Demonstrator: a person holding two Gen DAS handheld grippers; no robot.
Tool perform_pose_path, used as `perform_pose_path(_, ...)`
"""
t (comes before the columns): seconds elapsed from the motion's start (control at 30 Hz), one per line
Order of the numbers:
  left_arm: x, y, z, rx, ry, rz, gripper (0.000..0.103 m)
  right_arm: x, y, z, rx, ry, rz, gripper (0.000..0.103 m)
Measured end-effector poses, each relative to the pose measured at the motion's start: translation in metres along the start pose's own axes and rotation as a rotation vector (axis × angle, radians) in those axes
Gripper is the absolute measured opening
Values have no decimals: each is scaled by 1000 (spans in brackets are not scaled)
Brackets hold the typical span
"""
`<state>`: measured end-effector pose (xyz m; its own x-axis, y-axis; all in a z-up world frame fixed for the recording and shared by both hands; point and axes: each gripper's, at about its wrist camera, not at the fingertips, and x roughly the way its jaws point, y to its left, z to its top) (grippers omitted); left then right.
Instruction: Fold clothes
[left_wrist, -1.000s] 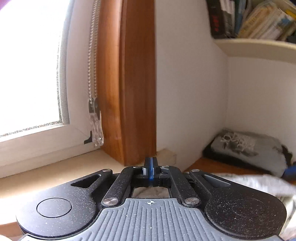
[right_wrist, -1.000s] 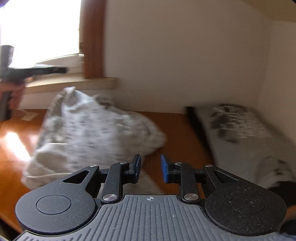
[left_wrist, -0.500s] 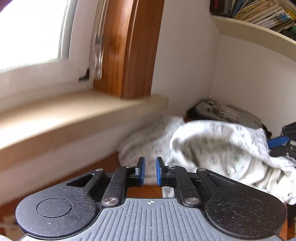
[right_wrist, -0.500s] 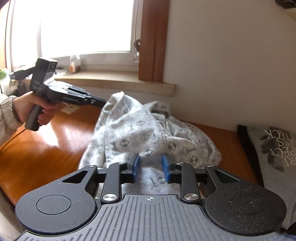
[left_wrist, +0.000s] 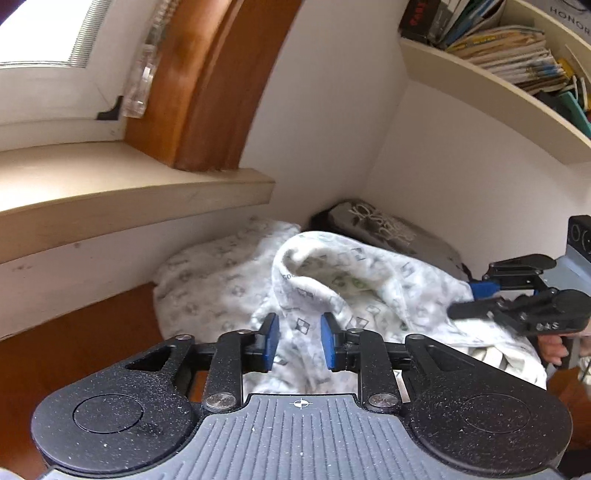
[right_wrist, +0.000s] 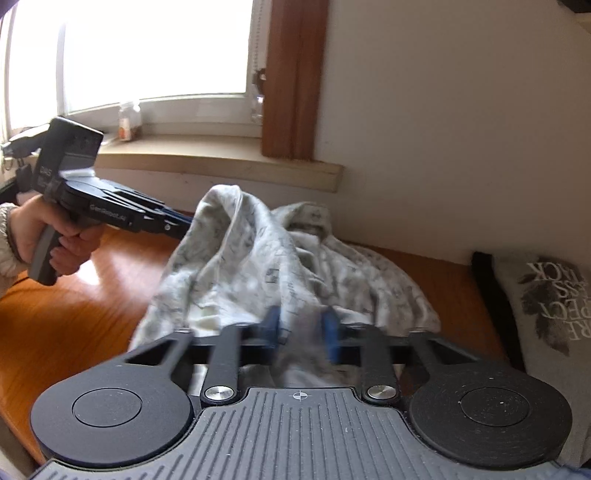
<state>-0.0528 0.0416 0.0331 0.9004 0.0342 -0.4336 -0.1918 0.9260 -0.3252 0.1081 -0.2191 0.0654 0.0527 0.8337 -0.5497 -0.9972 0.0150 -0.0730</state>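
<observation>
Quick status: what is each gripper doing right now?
Left gripper: jaws opening, white patterned fleece garment between them, not gripped.
Right gripper: jaws closing around the garment; grip not yet clear.

From my right wrist camera, the right gripper (right_wrist: 301, 328) is smeared by motion as its jaws close, so I can't tell whether the pads press the patterned garment (right_wrist: 280, 266) between them. The folded grey shirt (right_wrist: 546, 314) is cut off by the frame's right edge. The left gripper's tips vanish behind the garment's raised fold.
</observation>
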Motion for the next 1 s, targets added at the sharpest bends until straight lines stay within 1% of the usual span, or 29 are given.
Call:
perform_pose_path(0.03,2,-4,1,7,0,-9,26,-3,-3,-1,6,-18,-23,13)
perform_pose_path(0.17,9,-23,8,34,-7,-47,26,-17,-15,-6,50,-83,-206,12)
perform_pose_path(0.23,10,-33,11,45,-17,-66,26,-21,-24,-10,81,-76,-272,12)
perform_pose_path(0.3,19,-41,14,57,3,-61,26,-22,-31,-16,97,-54,-301,12)
perform_pose_path(0.4,31,-51,10,84,48,-45,26,-20,-35,-26,106,-33,-290,12)
perform_pose_path(0.5,36,-55,-3,101,93,-23,26,-19,-32,-34,103,-21,-286,12)
perform_pose_path(0.6,38,-55,-14,92,123,-10,26,-16,-31,-37,107,-11,-278,12)
perform_pose_path(0.67,41,-55,-20,80,140,-7,34,-13,-31,-39,111,-7,-275,13)
perform_pose_path(0.77,43,-57,-22,64,135,0,34,-13,-30,-42,115,-11,-275,13)
perform_pose_path(0.83,43,-57,-21,43,126,4,25,-14,-32,-44,127,-20,-272,13)
perform_pose_path(0.87,42,-58,-20,39,122,13,9,-14,-33,-45,133,-24,-270,13)
perform_pose_path(0.9,39,-60,-17,52,113,31,3,-15,-33,-46,135,-27,-273,13)
perform_pose_path(0.93,34,-63,-15,69,96,52,2,-16,-33,-47,138,-30,-275,13)
perform_pose_path(1.0,12,-73,-7,127,22,110,2,-17,-33,-48,144,-33,-279,13)
